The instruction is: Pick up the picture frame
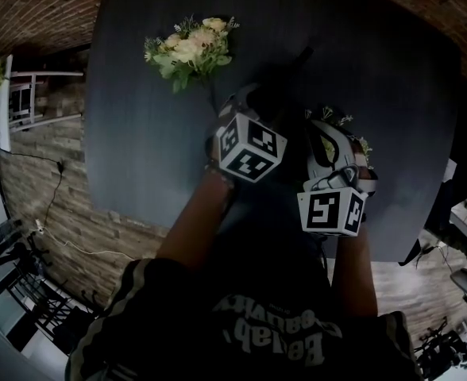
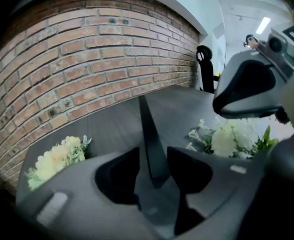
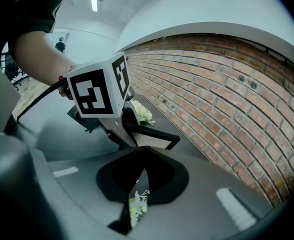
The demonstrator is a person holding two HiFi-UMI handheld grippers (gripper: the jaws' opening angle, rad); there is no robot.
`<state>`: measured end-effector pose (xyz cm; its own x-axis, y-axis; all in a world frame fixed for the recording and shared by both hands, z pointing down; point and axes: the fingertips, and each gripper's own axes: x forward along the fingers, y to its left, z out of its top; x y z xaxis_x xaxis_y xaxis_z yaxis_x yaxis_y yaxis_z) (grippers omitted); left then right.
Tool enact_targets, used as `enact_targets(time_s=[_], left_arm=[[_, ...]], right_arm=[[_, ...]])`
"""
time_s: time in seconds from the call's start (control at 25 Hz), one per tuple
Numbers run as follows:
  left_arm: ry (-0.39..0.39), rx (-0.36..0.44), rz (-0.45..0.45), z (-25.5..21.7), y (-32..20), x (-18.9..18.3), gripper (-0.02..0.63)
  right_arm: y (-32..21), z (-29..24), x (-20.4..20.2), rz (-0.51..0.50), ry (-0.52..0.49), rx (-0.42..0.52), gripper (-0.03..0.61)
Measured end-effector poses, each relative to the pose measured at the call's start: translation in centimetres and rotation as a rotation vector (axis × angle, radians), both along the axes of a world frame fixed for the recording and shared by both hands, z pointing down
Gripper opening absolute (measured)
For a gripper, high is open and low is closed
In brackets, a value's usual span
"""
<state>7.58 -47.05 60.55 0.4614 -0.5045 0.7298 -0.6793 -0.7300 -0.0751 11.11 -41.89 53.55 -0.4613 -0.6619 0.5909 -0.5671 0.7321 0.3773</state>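
Note:
The picture frame (image 1: 291, 79) is a dark, thin frame standing upright on the dark table (image 1: 138, 133), hard to make out from above. In the left gripper view its edge (image 2: 151, 134) rises like a blade between the two pads of my left gripper (image 2: 154, 176), and both pads touch it. The right gripper view shows the frame (image 3: 154, 140) with a pale picture, the left gripper's marker cube (image 3: 98, 91) just behind it. My right gripper (image 3: 142, 176) has its pads close together at the frame's near corner. Whether they press on it is unclear.
A cream flower bunch (image 1: 192, 50) lies at the table's far left. A second white bunch (image 1: 349, 129) lies under the right gripper and shows through its jaws (image 3: 136, 206). A brick wall (image 2: 87, 59) runs behind the table. The table's edges fall off to wooden floor.

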Motion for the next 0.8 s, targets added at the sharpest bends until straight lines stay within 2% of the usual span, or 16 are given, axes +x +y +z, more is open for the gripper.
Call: enact_targets(time_s=[0.24, 0.32, 0.36, 0.56, 0.8], left_arm=[[0.009, 0.001, -0.015, 0.6, -0.5, 0.1, 0.158], [0.008, 0.027, -0.043, 0.4, -1.0, -0.1, 0.104], [0.005, 0.043, -0.059, 0.3, -1.2, -0.2, 0.029], [0.016, 0.064, -0.091, -0.1, -1.6, -0.5, 0.02], [0.025, 0.063, -0.087, -0.5, -1.4, -0.6, 0.018]], right_arm=[[-0.7, 0.5, 0.0, 0.002, 0.002, -0.006, 0.006], [-0.9, 0.6, -0.2, -0.002, -0.001, -0.009, 0.006], [-0.9, 0.7, -0.3, -0.006, 0.001, -0.01, 0.006], [-1.0, 1.0, -0.5, -0.014, 0.012, -0.013, 0.006], [-1.0, 1.0, -0.5, -0.009, 0.01, -0.013, 0.006]])
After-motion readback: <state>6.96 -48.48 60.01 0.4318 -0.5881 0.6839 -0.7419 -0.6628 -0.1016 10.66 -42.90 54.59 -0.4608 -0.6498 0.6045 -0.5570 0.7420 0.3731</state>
